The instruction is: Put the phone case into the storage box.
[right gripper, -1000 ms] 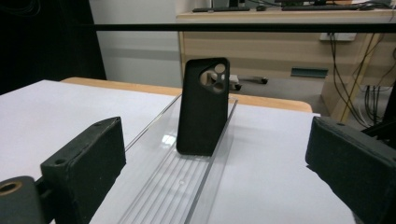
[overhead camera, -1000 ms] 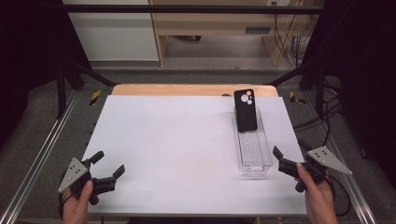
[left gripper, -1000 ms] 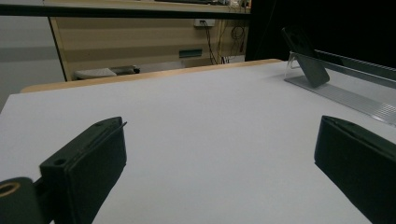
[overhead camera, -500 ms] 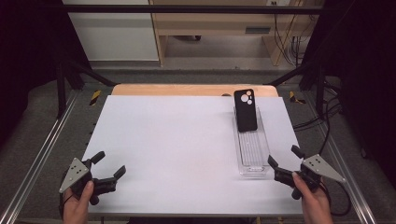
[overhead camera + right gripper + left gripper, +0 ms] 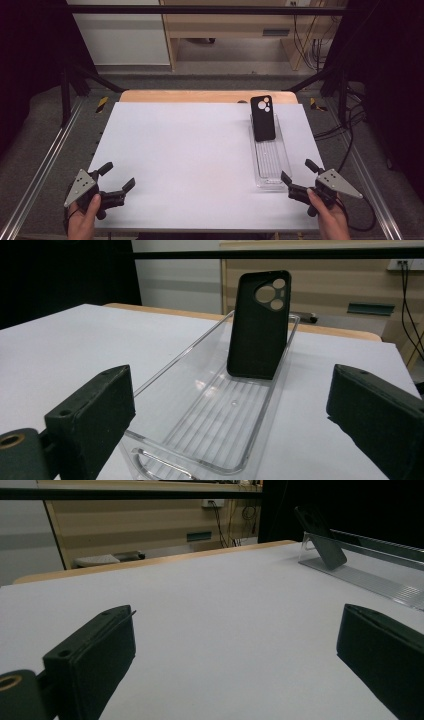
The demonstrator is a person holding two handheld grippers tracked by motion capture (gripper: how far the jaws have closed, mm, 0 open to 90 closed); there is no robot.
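Clear ribbed plastic tray [image 5: 270,165] is set lengthwise at the table's [image 5: 190,150] right side; matte black phone case [image 5: 263,118] is propped upright at its far end, prob. for easy pickup. Right gripper [image 5: 300,179] is held spread wide just before the tray's near end, aimed at the case; left gripper [image 5: 118,177] is parked, jaws apart, empty.

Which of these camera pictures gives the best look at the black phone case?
The right gripper view: the phone case stands close, leaning against the clear tray's far end, camera cutouts plain. The high view shows it small from above; the left gripper view catches it far off, dark and tilted.
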